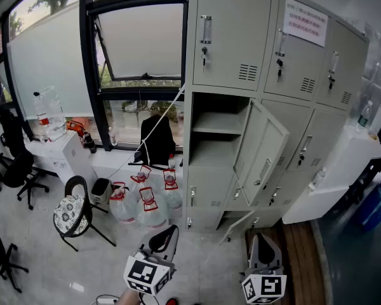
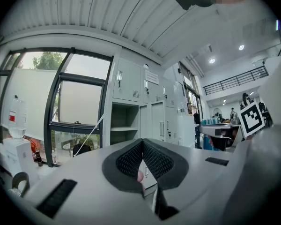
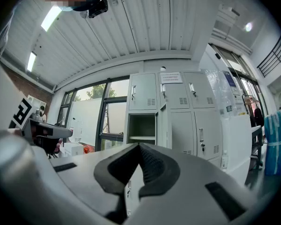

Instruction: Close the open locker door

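The grey locker bank (image 1: 267,37) stands ahead of me. Its middle-row left compartment (image 1: 214,135) is open, showing one shelf, and its door (image 1: 261,151) swings out to the right. My left gripper (image 1: 166,237) and right gripper (image 1: 261,249) are low in the head view, well short of the lockers. Both are shut with nothing between the pads. The open compartment (image 2: 123,124) shows above the left gripper (image 2: 143,142) in its own view. In the right gripper view the compartment (image 3: 142,128) and its edge-on door (image 3: 160,125) sit above the right gripper (image 3: 139,146).
Several water jugs (image 1: 143,203) stand on the floor left of the lockers, beside a patterned stool (image 1: 68,215). A bottom locker door (image 1: 239,225) hangs ajar. A white cabinet (image 1: 340,173) stands at the right, an office chair (image 1: 14,167) at the far left.
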The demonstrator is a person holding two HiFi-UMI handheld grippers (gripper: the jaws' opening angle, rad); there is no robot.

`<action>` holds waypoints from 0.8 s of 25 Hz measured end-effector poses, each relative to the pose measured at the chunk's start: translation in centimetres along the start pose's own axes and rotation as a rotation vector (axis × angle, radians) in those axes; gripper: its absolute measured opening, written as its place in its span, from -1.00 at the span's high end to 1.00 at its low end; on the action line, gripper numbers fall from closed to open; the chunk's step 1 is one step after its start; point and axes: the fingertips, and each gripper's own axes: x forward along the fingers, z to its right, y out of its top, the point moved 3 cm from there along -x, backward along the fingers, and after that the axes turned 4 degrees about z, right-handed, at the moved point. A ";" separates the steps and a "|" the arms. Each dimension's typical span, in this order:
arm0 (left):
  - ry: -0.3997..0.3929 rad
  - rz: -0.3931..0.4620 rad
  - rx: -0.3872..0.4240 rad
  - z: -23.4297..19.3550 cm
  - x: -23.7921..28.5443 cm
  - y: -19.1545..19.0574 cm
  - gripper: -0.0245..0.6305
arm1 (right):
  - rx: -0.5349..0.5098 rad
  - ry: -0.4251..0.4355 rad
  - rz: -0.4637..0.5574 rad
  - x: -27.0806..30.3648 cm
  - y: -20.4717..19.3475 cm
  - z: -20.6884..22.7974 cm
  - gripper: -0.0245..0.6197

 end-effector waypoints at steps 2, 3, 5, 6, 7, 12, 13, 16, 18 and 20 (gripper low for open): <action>0.003 0.003 0.007 0.2 0.2 0.2 0.86 | 0.001 0.002 0.000 0.0 0.1 0.2 0.88; 0.004 0.003 0.009 0.3 0.3 0.2 0.86 | 0.003 0.002 0.001 0.0 0.1 0.4 0.88; 0.006 0.000 0.010 0.5 0.4 0.1 0.86 | 0.012 0.004 0.004 0.0 0.1 0.6 0.88; 0.008 -0.003 0.011 0.6 0.4 0.0 0.86 | 0.017 0.009 0.005 -0.1 0.1 0.7 0.88; 0.010 -0.007 0.011 0.7 0.4 -0.1 0.86 | 0.021 0.014 0.006 -0.1 0.0 0.9 0.88; 0.030 -0.021 0.009 1.3 0.7 -0.5 0.86 | 0.004 0.035 -0.004 0.1 -0.4 1.8 0.88; 0.037 -0.022 0.010 1.5 0.7 -0.6 0.86 | 0.006 0.039 -0.006 0.2 -0.5 2.1 0.88; 0.059 -0.015 0.019 1.8 1.0 -0.8 0.86 | 0.004 0.059 0.000 0.6 -0.9 2.9 0.88; 0.073 -0.013 0.022 1.9 1.2 -0.8 0.86 | 0.009 0.071 -0.003 0.9 -1.2 3.3 0.88; 0.084 -0.011 0.021 1.8 1.5 -0.7 0.86 | 0.013 0.084 -0.006 1.4 -1.5 3.5 0.88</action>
